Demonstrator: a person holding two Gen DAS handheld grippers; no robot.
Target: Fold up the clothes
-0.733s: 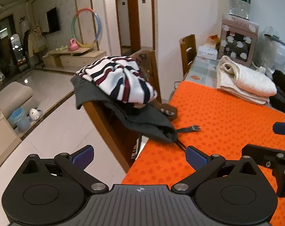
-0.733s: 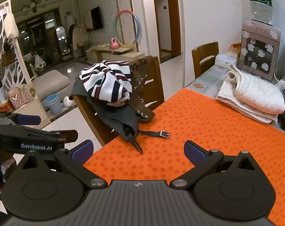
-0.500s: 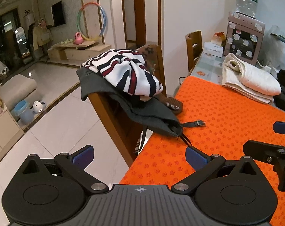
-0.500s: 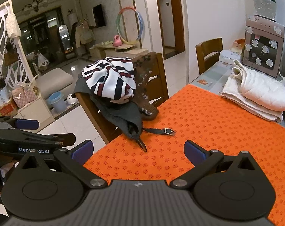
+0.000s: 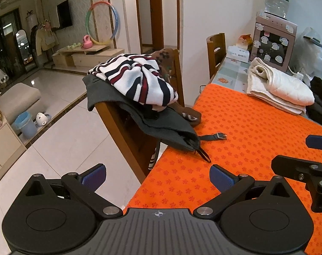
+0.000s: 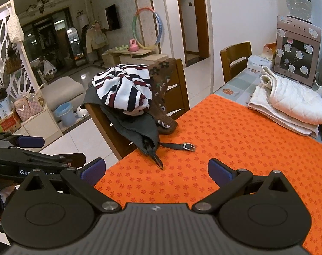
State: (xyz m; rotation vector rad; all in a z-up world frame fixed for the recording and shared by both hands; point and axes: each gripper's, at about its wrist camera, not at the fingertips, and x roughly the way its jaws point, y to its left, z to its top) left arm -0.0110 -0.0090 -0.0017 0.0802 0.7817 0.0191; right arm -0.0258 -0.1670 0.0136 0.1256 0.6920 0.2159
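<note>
A pile of clothes hangs over a wooden chair back [image 5: 126, 131] at the table's left edge. On top lies a striped white, navy and red sweater [image 5: 137, 80] [image 6: 123, 89]. Under it are a dark grey garment [image 5: 161, 125] [image 6: 137, 127] with a belt and buckle [image 5: 219, 136] [image 6: 187, 146] trailing onto the orange tablecloth [image 5: 246, 138] [image 6: 224, 144], and a brown patterned knit [image 6: 161, 89]. My left gripper [image 5: 157, 175] is open, short of the pile, over the table's corner. My right gripper [image 6: 156, 169] is open above the cloth, nothing between its fingers.
A folded cream quilted blanket [image 5: 278, 87] [image 6: 288, 104] lies at the table's far right. Behind it stands a water dispenser [image 5: 274, 40]. A second wooden chair [image 6: 235, 61] stands at the far side. Tiled floor [image 5: 60, 144], a blue bin [image 5: 25, 125] and a sofa lie to the left.
Both views have shifted slightly, so the clothes pile and chair now sit a little more to the right and closer. Both grippers stay open and empty.
</note>
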